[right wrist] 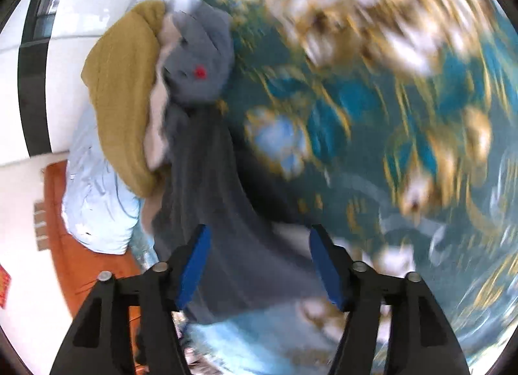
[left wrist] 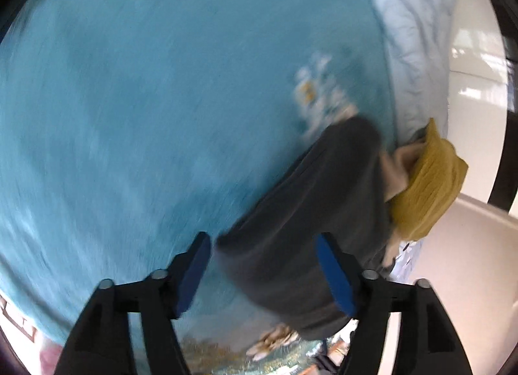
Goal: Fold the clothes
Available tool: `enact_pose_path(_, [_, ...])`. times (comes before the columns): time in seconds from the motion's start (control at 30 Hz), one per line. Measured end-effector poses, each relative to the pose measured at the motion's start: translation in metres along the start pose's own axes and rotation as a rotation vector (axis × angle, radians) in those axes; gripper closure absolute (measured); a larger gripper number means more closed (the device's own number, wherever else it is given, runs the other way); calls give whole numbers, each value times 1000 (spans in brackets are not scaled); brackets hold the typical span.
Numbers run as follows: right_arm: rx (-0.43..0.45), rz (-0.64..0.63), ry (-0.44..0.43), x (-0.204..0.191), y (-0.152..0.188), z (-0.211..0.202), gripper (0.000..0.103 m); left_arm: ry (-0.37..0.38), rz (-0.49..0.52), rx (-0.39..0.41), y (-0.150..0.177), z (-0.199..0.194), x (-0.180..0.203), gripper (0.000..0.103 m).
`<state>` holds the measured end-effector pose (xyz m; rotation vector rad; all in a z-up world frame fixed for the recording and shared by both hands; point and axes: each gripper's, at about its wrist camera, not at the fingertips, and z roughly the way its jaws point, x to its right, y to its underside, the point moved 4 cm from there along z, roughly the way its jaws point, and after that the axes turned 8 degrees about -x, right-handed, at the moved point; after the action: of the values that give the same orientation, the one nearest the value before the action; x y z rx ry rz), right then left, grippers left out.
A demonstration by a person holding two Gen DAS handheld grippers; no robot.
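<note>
A dark grey garment [left wrist: 301, 213] lies stretched on a teal bedspread [left wrist: 145, 100]. My left gripper [left wrist: 264, 273] hovers open over its near end, blue pads apart, nothing held. In the right wrist view the same dark grey garment [right wrist: 239, 245] runs under my right gripper [right wrist: 259, 265], which is also open and empty. A pile of clothes sits at the garment's far end: a mustard knit [left wrist: 427, 181] [right wrist: 123, 90], a pale piece, and a blue-grey item with a red spot [right wrist: 200, 61]. Both views are motion-blurred.
The bedspread has a floral gold and white pattern [right wrist: 372, 83]. A light blue quilt [left wrist: 417, 41] [right wrist: 97, 200] lies along the bed's edge. Beyond it are a white floor [left wrist: 469, 90] and an orange mat [right wrist: 74, 255].
</note>
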<state>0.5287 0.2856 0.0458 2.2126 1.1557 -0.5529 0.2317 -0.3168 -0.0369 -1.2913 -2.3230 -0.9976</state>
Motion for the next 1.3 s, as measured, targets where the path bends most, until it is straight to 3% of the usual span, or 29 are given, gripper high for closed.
enact_pose_path(0.2, [-46,70,-47,30,27,26,25,18,0,-66,23,47,-11,24])
enact_pose_path(0.33, [-40,118,-97,41,25,48,25,57,-8,-54,21,68,-5,22])
enact_pose_path(0.47, [-3,92,-110,34,22,58,24,12,27,12,18,70,5,23])
enact_pose_path(0.53, [12,86,-87,32,22,59,32,-10,49,36,18,65,11,26])
enact_pose_path(0.6, [25,86,-57,34,22,56,53,-31,68,83,12,54,19,30])
enact_pose_path(0.67, [22,83,-82,34,24,57,55,-24,45,148,1,39,22,31])
enact_pose_path(0.73, [20,80,-106,34,25,58,53,16,10,124,-6,37,20,31])
enact_pose_path(0.9, [13,62,-183,33,28,60,39,127,73,70,25,32,16,26])
enact_pose_path(1.03, [-18,47,-198,33,31,75,39,116,28,45,32,44,-5,21])
enact_pose_path(1.1, [-19,35,-201,30,30,80,34,126,29,41,38,50,-6,21])
enact_pose_path(1.3, [-16,12,-205,22,25,90,32,160,21,42,51,67,-5,18])
